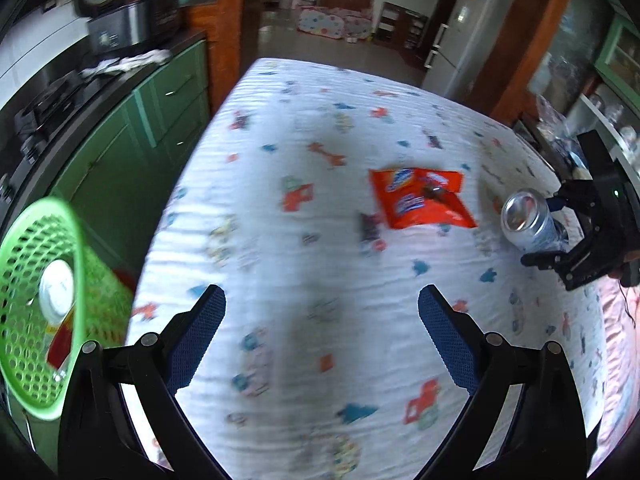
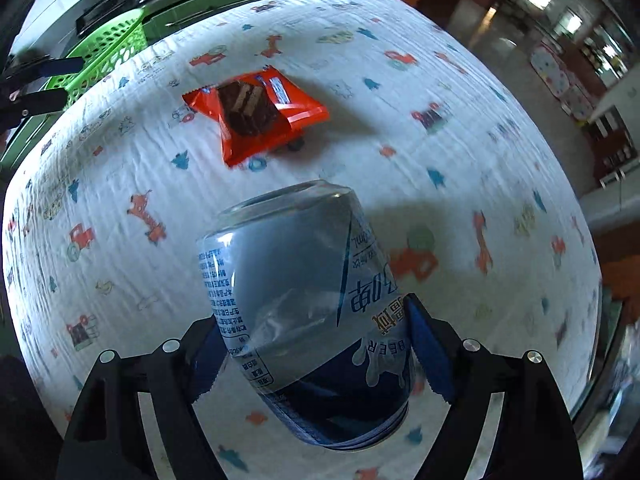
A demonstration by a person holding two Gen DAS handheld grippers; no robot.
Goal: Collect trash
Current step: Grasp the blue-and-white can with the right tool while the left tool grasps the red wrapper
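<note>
The right gripper (image 2: 316, 354) clamps a beer can (image 2: 304, 304) low on its body, lifting it clear of the patterned tablecloth (image 1: 320, 360), presumably bound for the green basket (image 1: 36, 300); its long axis tilts away from the fingers, upside-down. The left gripper (image 1: 322, 312) hangs wide open, empty

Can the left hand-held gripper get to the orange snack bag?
Probably yes. The left hand-held gripper is open and empty, and only bare tablecloth lies between it and the orange snack bag. The beer can sits off to the side in the right hand-held gripper.
</note>
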